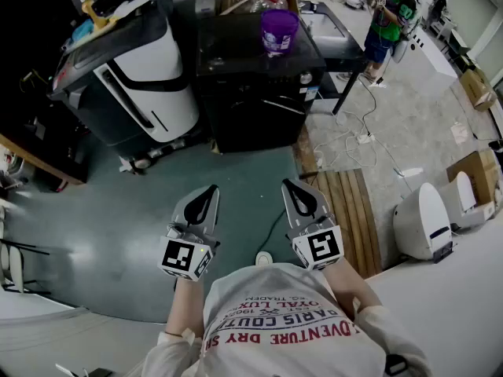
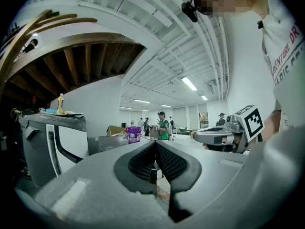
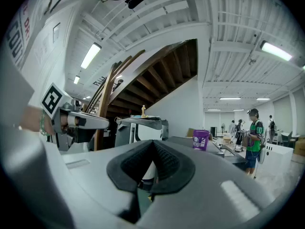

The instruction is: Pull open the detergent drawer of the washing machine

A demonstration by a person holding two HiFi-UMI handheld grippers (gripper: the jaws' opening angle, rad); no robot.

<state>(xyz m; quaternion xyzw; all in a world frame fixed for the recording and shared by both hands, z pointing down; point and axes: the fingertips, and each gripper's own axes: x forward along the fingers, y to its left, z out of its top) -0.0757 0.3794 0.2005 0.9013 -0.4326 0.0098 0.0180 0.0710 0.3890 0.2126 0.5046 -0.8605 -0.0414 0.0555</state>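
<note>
A white and dark grey washing machine (image 1: 149,77) stands at the back left on the green floor, also in the left gripper view (image 2: 52,137) and the right gripper view (image 3: 140,128). Its detergent drawer cannot be made out. Beside it is a black machine (image 1: 251,85) with a purple cup (image 1: 278,30) on top. My left gripper (image 1: 211,188) and right gripper (image 1: 288,184) are held level side by side, well short of both machines. Both are shut with nothing between the jaws, which meet at the tip in each gripper view (image 2: 155,144) (image 3: 153,144).
A wooden pallet (image 1: 350,210) lies on the floor to the right. White appliances (image 1: 424,222) and cardboard boxes (image 1: 471,171) sit further right. A person in green (image 1: 389,18) stands at the back right. Cables (image 1: 365,128) trail over the pale floor.
</note>
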